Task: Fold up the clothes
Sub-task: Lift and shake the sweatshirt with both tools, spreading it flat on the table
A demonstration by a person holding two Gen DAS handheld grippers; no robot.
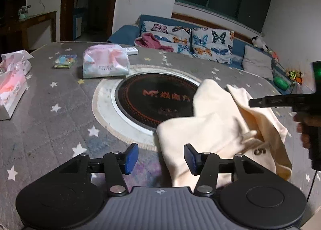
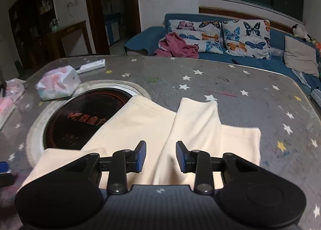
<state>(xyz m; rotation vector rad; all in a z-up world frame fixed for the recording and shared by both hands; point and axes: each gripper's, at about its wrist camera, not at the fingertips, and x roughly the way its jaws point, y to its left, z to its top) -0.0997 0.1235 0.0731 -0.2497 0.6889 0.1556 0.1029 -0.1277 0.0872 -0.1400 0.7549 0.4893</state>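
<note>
**Cream garment part-folded, both grippers let go**

Grey star-printed table cover (image 2: 230, 89) carries the work. At six o'clock of its round black inset hotplate (image 2: 84, 121) lies the cream cotton garment (image 2: 140, 129), sleeves turned inward, still rumpled; further folds seem left. Left gripper (image 1: 161, 158) and right gripper (image 2: 161, 156) stand open, pads clear, gripping nothing.

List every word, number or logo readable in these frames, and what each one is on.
"M" logo followed by orange characters, too blurred to read: on the black round plate set in the table.
"5", with the rest hidden in a fold: on the cream garment.
Small dark print, too small to read: on the pink tissue pack.
Red print, blurred: on the tissue box at the left edge.
</note>
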